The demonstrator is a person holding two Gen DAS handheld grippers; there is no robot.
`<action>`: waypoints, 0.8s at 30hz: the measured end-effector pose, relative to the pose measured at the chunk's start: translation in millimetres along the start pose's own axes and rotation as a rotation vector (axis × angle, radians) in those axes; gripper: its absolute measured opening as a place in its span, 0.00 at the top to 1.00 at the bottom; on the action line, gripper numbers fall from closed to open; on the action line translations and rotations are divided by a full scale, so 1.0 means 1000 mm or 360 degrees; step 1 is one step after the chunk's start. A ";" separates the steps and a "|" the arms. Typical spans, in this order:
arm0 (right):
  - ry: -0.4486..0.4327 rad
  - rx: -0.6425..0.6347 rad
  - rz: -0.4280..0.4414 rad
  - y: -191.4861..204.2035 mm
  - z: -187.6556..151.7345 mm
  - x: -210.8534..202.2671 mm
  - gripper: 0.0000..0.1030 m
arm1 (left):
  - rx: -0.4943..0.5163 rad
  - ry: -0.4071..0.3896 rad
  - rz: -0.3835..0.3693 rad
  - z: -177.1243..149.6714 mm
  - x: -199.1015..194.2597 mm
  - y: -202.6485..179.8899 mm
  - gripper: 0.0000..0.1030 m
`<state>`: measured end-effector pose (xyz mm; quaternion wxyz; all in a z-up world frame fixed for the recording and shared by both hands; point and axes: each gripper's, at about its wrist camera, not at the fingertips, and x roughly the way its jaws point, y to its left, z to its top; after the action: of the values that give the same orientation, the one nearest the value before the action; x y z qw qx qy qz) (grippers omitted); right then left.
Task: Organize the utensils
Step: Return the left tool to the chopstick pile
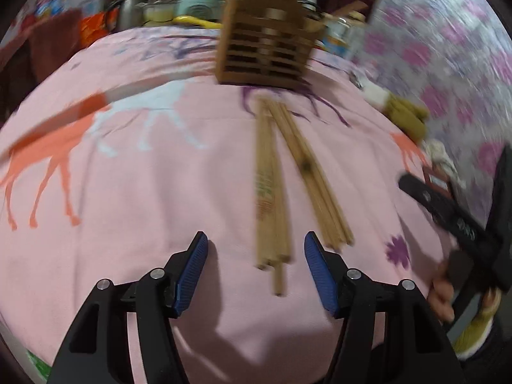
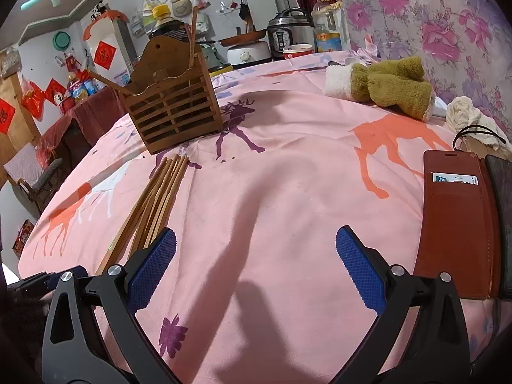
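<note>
My left tool [image 1: 256, 252], half open and empty, straddles the near ends of loose chopsticks [image 1: 272, 185] lying on the pink surface [image 1: 144, 192] before the holder [image 1: 262, 48]; light, stiff, roll-prone, so I'd pinch there.

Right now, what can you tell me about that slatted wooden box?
The holder is a brown box, wood by its look, with slatted walls and a taller, curved back panel with a small hole. It stands upright on the pink cloth. At least one chopstick leans inside. The loose chopsticks lie just before it.
</note>
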<state>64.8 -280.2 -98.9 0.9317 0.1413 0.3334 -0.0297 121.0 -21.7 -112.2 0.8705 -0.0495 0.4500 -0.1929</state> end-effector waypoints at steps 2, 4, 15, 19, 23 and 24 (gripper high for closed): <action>-0.0001 -0.0001 -0.0001 0.000 0.000 0.000 0.06 | 0.0013 -0.0017 0.0102 0.001 -0.001 0.003 0.40; 0.0002 0.0001 -0.0001 -0.001 0.000 0.000 0.06 | 0.0046 -0.0036 0.0225 0.001 0.000 0.002 0.40; -0.0001 -0.0001 0.0000 0.000 0.000 0.000 0.06 | 0.0188 -0.0059 0.0404 -0.002 0.007 -0.009 0.37; 0.0000 -0.0004 -0.0001 0.000 0.000 0.000 0.06 | 0.0196 -0.0052 0.0386 -0.002 0.009 -0.014 0.37; 0.0003 -0.0004 -0.0004 0.000 0.000 0.001 0.06 | 0.0184 -0.0067 0.0307 -0.002 0.005 -0.017 0.37; 0.0003 -0.0005 -0.0003 0.000 0.000 0.000 0.06 | 0.0180 -0.0068 0.0296 -0.001 0.006 -0.018 0.37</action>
<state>65.2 -280.7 -99.1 0.9315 0.1396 0.3345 -0.0298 117.5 -40.2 -112.6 0.8954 0.0378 0.4225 -0.1352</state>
